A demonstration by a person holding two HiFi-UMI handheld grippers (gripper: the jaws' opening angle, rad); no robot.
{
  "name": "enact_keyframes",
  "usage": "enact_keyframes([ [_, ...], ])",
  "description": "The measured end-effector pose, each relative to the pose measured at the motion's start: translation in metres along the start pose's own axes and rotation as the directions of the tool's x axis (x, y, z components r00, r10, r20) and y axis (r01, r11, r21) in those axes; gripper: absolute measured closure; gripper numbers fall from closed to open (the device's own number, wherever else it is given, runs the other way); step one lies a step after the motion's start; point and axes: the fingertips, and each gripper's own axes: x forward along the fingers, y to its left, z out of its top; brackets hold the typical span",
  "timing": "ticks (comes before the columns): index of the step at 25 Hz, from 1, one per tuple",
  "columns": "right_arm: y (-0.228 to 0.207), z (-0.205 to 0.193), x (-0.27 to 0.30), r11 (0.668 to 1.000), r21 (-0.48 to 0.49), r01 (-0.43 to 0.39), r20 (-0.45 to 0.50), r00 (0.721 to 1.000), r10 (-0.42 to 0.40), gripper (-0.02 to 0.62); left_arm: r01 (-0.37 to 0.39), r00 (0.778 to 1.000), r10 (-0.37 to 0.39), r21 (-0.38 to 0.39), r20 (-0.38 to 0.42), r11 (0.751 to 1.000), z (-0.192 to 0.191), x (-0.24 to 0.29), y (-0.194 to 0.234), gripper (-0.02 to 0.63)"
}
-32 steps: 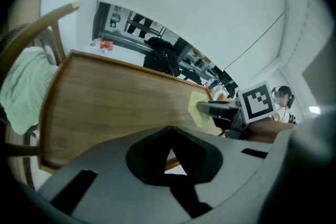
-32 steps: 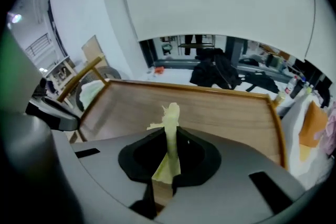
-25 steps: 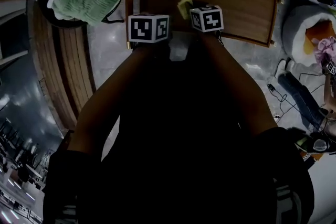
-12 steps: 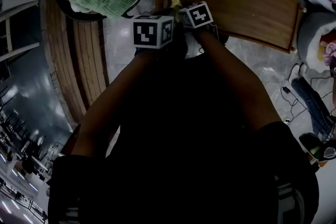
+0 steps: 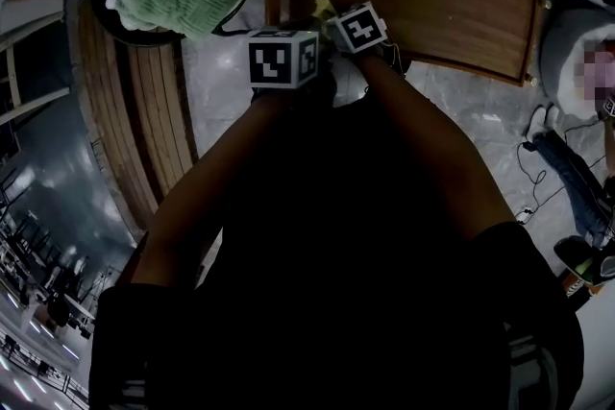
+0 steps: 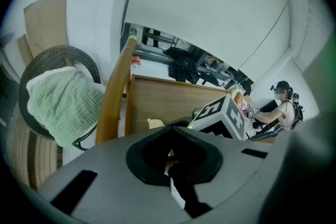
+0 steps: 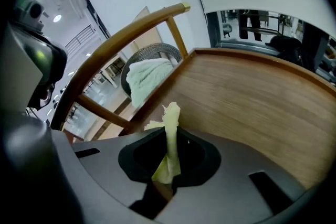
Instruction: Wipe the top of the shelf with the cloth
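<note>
While my right gripper (image 7: 167, 168) squeezes the yellow cloth (image 7: 170, 131) tight between its jaws, only a thin strip pokes out past the tips. That is my first worry: if I press down and rub, the cloth could slide out, or the hard jaws could scrape the wood. The cloth is over the near left corner of the wooden shelf top (image 7: 252, 97), and I cannot tell if it touches yet. My left gripper (image 6: 170, 162) has its jaws closed together with nothing in them, and it sits just beside the right one. Their marker cubes are very near each other, so a quick swipe could knock them together. A curved wooden bar (image 6: 113, 97) stands just beside the shelf's left edge, so a wipe that way could bang into it. The green towel (image 6: 63, 105) in the round basket (image 6: 52, 55) is past that bar, out of the way.
</note>
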Motion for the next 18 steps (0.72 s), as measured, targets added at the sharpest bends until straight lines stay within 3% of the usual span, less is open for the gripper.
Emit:
enact_keyframes([
  [18, -0.15, -0.106, -0.14, 0.974, 0.109, 0.199, -0.013, 0.98, -0.199, 0.548, 0.07, 0.993, -0.062, 0.076, -0.099, 0.995, -0.029, 0.114, -0.149, 0.595],
])
